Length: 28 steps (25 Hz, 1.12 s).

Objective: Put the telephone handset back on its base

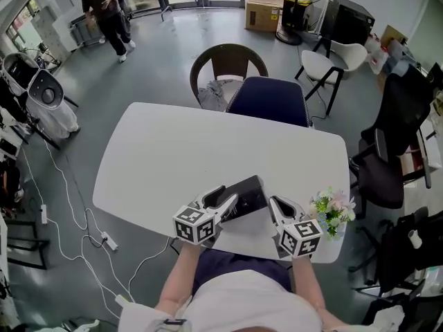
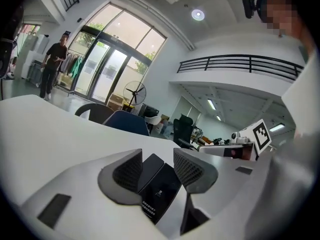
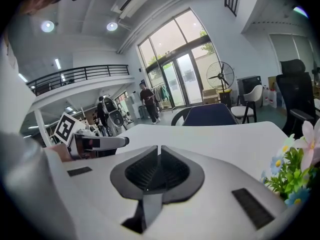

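1. so, the telephone [image 1: 246, 194] lies flat on the white tabletop [image 1: 180, 151], close to the near edge and right in front of the person, between the two grippers.
2. seen from the left gripper view, it shows as two dark parts side by side: a narrow strip that i take for the handset [image 2: 149, 171], and a wider panel that i take for the base [image 2: 163, 190]. the strip seems to lie along the panel rather than apart from it, so my guess is that the handset already sits in its cradle, though from this low angle i cannot tell whether it is seated all the way.
3. the left gripper [image 1: 227, 198] is at the phone's near left corner with its jaws spread. the phone shows in the gap between them, but the pads do not look pressed on it, so i read it as released.
4. the right gripper [image 1: 275, 203] is just beside the phone's right edge, near a small bunch of flowers [image 1: 332, 209]. its jaws are clenched together with nothing between them.
5. judged this way, the main step looks done or nearly so. what is left, at most, is to check that the handset rests snugly and to draw both grippers clear without nudging it.
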Each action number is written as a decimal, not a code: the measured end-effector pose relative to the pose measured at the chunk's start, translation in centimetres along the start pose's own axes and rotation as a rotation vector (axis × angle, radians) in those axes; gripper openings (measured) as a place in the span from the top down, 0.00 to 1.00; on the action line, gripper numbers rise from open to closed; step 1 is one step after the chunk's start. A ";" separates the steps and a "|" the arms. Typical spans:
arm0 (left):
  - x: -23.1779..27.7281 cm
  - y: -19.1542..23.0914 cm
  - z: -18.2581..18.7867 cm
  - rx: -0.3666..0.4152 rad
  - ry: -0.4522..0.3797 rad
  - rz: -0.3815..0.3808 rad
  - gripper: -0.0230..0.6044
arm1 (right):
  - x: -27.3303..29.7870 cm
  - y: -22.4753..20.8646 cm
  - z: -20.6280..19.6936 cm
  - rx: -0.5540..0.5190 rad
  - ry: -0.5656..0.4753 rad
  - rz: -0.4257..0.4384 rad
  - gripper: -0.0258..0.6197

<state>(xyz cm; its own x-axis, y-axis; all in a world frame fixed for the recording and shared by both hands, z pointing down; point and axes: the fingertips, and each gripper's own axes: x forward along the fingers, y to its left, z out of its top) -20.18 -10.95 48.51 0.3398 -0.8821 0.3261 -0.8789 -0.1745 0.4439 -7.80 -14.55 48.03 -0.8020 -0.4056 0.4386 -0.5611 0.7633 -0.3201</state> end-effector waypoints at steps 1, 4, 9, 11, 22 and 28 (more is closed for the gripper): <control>-0.2 -0.2 0.2 0.007 -0.009 0.012 0.65 | -0.1 0.0 0.1 -0.003 -0.001 0.004 0.90; -0.9 -0.5 0.5 0.052 -0.025 0.055 0.74 | -0.4 -0.3 0.5 -0.018 -0.008 0.007 0.90; -1.9 -1.2 0.6 0.137 -0.040 0.126 0.83 | -1.2 -1.1 1.1 -0.064 -0.034 -0.004 0.90; -2.2 -1.5 0.5 0.166 -0.044 0.153 0.88 | -1.5 -1.4 1.4 -0.077 -0.051 -0.005 0.90; -2.9 -2.0 -0.2 0.222 -0.039 0.249 0.94 | -2.2 -2.2 1.8 -0.111 -0.101 -0.025 0.90; -2.8 -1.7 -0.1 0.246 -0.035 0.261 0.94 | -2.0 -2.2 1.8 -0.129 -0.104 -0.034 0.90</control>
<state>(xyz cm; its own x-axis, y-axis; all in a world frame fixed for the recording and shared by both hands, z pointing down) -19.57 -8.09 46.90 0.0853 -0.9247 0.3711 -0.9902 -0.0375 0.1343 -5.34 -16.30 46.37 -0.8037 -0.4771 0.3556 -0.5627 0.8037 -0.1935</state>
